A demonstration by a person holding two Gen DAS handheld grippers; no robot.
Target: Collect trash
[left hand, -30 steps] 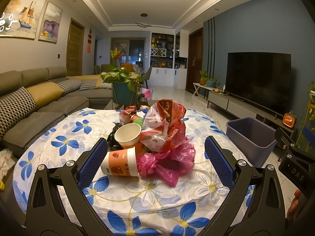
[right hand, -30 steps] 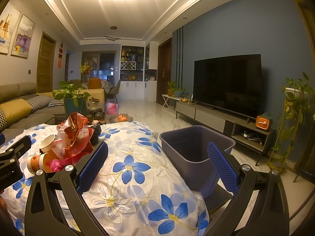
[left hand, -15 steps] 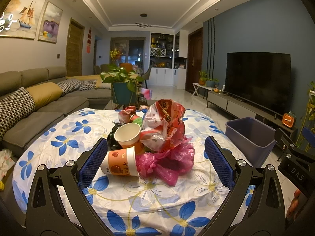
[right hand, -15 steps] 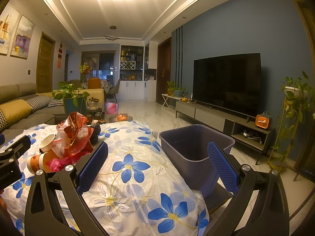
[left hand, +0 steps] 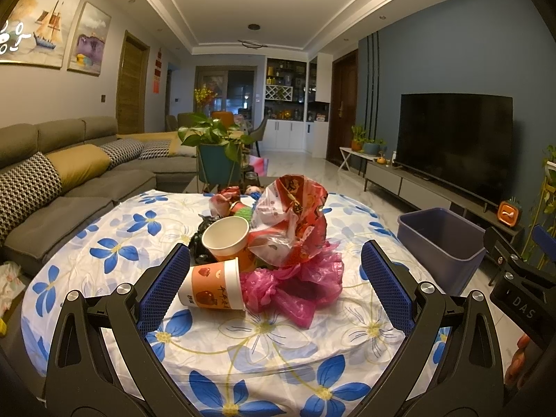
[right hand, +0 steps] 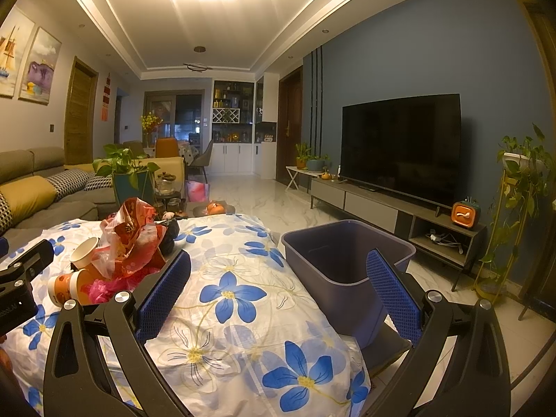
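Note:
A pile of trash sits mid-table: an orange paper cup on its side (left hand: 212,290), an upright-tilted paper cup (left hand: 226,238), a red printed plastic bag (left hand: 295,215), a crumpled pink bag (left hand: 299,285) and dark wrappers behind. My left gripper (left hand: 274,288) is open, just short of the pile, jaws either side of the lying cup and pink bag. My right gripper (right hand: 278,292) is open and empty above the table's right edge, near the purple bin (right hand: 344,264). The pile also shows in the right wrist view (right hand: 121,250).
The table has a white cloth with blue flowers (left hand: 114,253). The purple bin (left hand: 441,243) stands on the floor to its right. A grey sofa (left hand: 69,187) is at left, a potted plant (left hand: 219,153) behind, a TV unit (right hand: 399,208) at right.

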